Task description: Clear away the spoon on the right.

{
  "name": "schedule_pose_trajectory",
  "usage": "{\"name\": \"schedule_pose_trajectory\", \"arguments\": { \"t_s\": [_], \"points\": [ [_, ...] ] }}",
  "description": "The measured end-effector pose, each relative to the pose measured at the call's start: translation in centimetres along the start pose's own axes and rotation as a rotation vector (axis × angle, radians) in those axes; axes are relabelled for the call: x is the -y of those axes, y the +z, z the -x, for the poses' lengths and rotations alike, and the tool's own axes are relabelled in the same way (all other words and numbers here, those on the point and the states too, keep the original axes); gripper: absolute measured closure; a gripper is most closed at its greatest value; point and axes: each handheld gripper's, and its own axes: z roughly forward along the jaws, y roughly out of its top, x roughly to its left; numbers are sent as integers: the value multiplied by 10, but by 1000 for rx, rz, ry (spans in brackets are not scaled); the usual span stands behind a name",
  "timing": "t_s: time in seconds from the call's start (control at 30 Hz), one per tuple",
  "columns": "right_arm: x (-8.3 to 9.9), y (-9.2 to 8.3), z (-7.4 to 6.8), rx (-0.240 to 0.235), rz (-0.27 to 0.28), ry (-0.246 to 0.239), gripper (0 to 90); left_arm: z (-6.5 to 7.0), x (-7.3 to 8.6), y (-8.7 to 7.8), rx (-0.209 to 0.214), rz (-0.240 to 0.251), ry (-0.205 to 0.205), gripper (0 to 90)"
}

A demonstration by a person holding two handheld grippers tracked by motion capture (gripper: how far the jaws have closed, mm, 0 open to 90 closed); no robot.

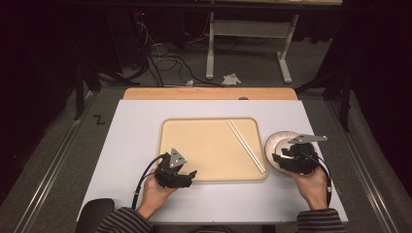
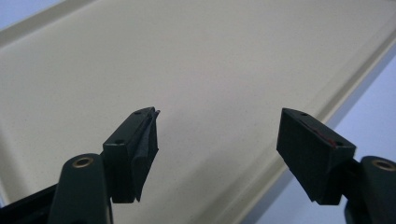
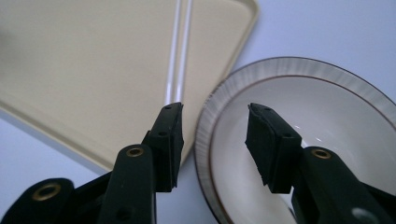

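Plate: a round white ceramic plate with a ribbed rim and a thin brown ring (image 3: 327, 116) lies flat on the white worktop (image 1: 131, 126), just beside the right edge of the tray and off it; that looks like a waiting place, within easy reach of the right hand.
Right tool: the right tool (image 3: 215, 140) hangs over the plate's near rim with its jaws apart and nothing between them; one jaw stands outside the rim and one inside, which reads as lining up to pinch the rim.
Tray: the shallow beige plastic tray with rounded corners (image 1: 194, 141) sits in the middle of the worktop, most of its floor bare, probably the landing place for the plate.
Chopsticks: a pair of long white chopsticks (image 1: 246, 145) lies side by side, slanting across the tray's right part, leaving the left free.
Left tool: the left tool (image 2: 217, 140) is open and empty, low over the tray's near left corner, seemingly parked out of the way or ready to steady the tray.
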Motion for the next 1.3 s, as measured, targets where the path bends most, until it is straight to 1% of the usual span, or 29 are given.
{"name": "schedule_pose_trajectory", "arguments": {
  "t_s": [0.1,0.13,0.17,0.23,0.27,0.3,0.37,0.43,0.53,0.6,0.7,0.73,0.77,0.87,0.93,1.07,1.1,1.13,1.23,1.3],
  "points": [
    [6,-10,4,10,6,4,576,0,0,-1,3,-3,-5,294],
    [7,-14,5,16,-4,17,577,1,0,-1,3,-4,-4,294],
    [8,-18,7,22,4,22,579,1,1,-1,1,-7,-1,294],
    [10,-24,11,3,11,47,579,2,1,-1,-1,-9,4,294],
    [10,-28,13,5,16,56,579,2,1,-1,-3,-6,5,294],
    [10,-32,15,14,16,61,579,2,2,-1,-5,-7,8,294],
    [11,-41,20,29,19,72,583,2,1,0,-4,-6,1,293],
    [13,-46,25,43,30,89,583,1,1,1,-7,-7,-4,293],
    [17,-52,34,69,14,124,583,2,2,1,-6,-11,3,292],
    [19,-54,39,84,-2,138,581,2,2,1,-5,-4,-3,292],
    [24,-55,47,116,-22,153,577,1,2,1,-9,-3,-1,293],
    [24,-55,49,122,-30,154,577,1,2,1,-12,-6,6,293],
    [26,-55,51,137,-40,154,577,1,2,1,-12,-1,5,293],
    [29,-56,55,151,-51,163,578,2,1,1,-20,6,17,292],
    [30,-56,57,152,-59,165,580,2,1,1,-25,10,17,288],
    [33,-54,64,147,-80,182,608,2,3,3,-31,2,21,287],
    [33,-53,65,149,-91,186,623,2,3,3,-29,4,17,287],
    [33,-51,66,148,-100,186,634,2,3,3,-30,-1,25,287],
    [35,-48,69,146,-128,196,675,2,3,2,-28,-2,30,287],
    [36,-48,70,148,-142,199,678,2,3,1,-30,1,29,287]
  ]
}}
